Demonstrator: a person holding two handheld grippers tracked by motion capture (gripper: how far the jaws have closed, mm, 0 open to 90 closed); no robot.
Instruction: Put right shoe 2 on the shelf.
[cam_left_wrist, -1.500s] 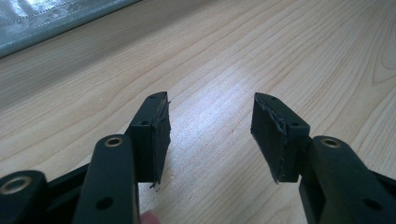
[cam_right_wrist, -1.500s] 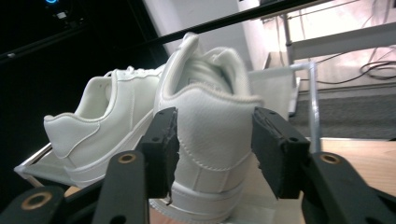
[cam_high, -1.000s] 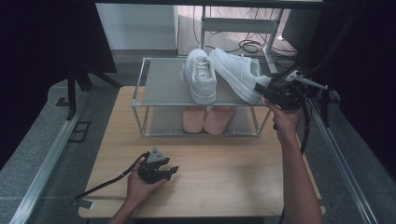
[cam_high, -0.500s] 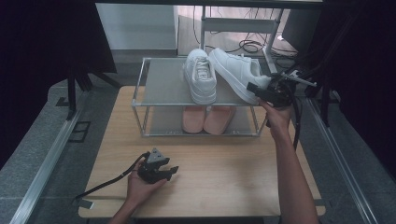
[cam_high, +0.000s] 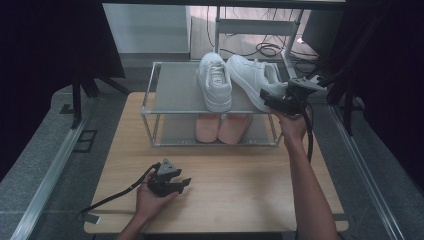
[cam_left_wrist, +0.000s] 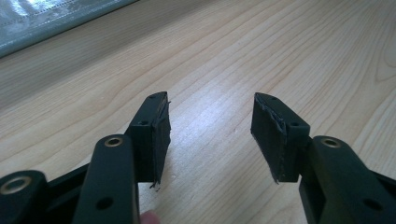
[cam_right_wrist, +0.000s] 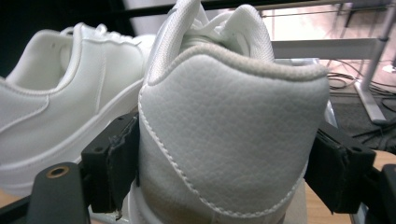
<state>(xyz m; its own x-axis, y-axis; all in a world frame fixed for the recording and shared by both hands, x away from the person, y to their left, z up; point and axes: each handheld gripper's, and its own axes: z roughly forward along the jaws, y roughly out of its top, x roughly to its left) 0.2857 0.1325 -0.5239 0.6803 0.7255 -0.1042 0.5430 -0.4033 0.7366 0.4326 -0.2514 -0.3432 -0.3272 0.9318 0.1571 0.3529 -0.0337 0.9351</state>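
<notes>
My right gripper (cam_right_wrist: 219, 172) straddles the heel of the right-hand white sneaker (cam_high: 252, 80), which sits on the top shelf of the wire rack (cam_high: 150, 102) at the far side of the table (cam_high: 240, 190), beside its mate (cam_high: 215, 82). The jaws have just been opening and now stand at their widest, one pad at each side of the heel counter; I can't tell whether they press on it or merely flank it. I judge the shoe light, with a padded collar that gives and a stiffer, smooth leather heel that could slip, so the heel counter low down, near the sole, looks the best purchase. My right forearm reaches far and up, the gripper roughly level at shelf height. My left gripper (cam_left_wrist: 210, 135) rests near on the table, jaws apart and empty.
</notes>
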